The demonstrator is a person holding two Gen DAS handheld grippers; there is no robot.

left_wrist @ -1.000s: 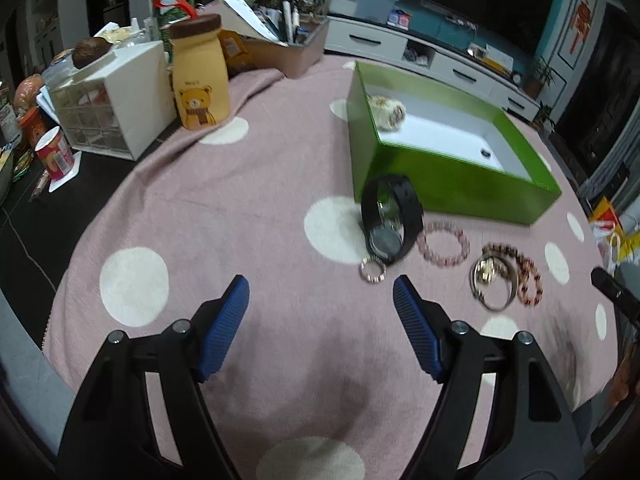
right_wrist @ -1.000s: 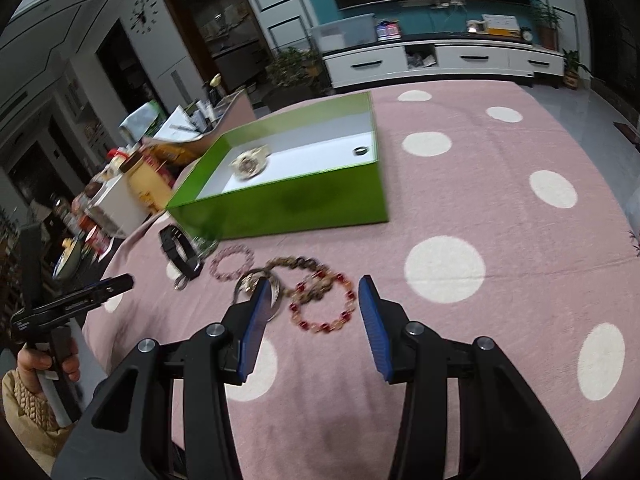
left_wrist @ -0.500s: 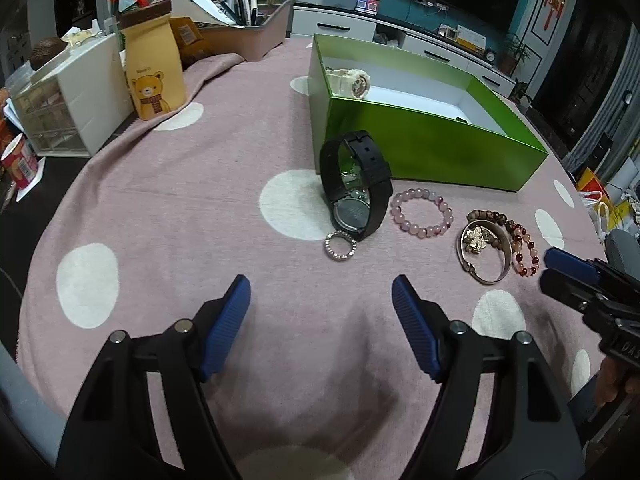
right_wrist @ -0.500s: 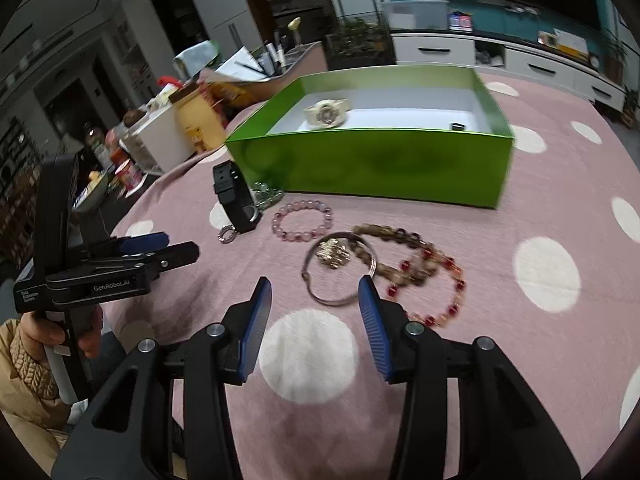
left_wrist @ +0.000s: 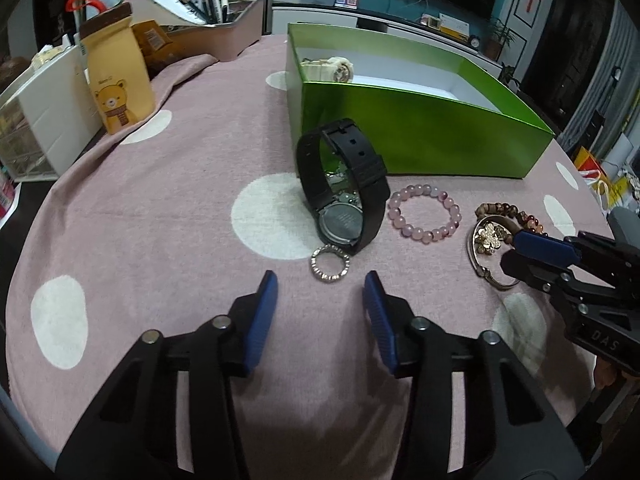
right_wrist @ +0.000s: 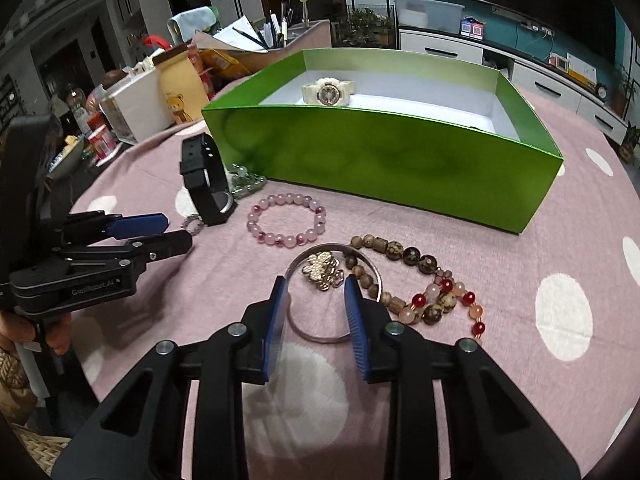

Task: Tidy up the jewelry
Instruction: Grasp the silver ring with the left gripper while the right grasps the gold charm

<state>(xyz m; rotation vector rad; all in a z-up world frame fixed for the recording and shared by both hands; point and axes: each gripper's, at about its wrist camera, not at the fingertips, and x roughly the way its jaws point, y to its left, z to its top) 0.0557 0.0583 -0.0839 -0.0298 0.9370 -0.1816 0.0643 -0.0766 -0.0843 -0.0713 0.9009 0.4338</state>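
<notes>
A green box (left_wrist: 420, 136) (right_wrist: 380, 164) holds a cream watch (right_wrist: 328, 90) (left_wrist: 334, 69). In front of it on the pink dotted cloth lie a black watch (left_wrist: 344, 184) (right_wrist: 206, 184), a small sparkly ring (left_wrist: 331, 268), a pink bead bracelet (left_wrist: 424, 218) (right_wrist: 286, 220), a silver bangle with a flower charm (right_wrist: 332, 272) (left_wrist: 486, 240) and a brown and red bead bracelet (right_wrist: 424, 284). My left gripper (left_wrist: 320, 284) is open just short of the sparkly ring. My right gripper (right_wrist: 316, 292) is open with its fingers astride the bangle's near side.
A yellow bear bag (left_wrist: 116, 76), a white drawer unit (left_wrist: 44, 112) and a tray of pens and papers (left_wrist: 208, 24) stand at the cloth's far left. The table edge falls away on the left. A TV cabinet (right_wrist: 500, 60) is behind.
Both grippers have moved forward and lower toward the jewelry. The left gripper's fingers have narrowed. The right now straddles the bangle; the left has closed in on the sparkly ring.
</notes>
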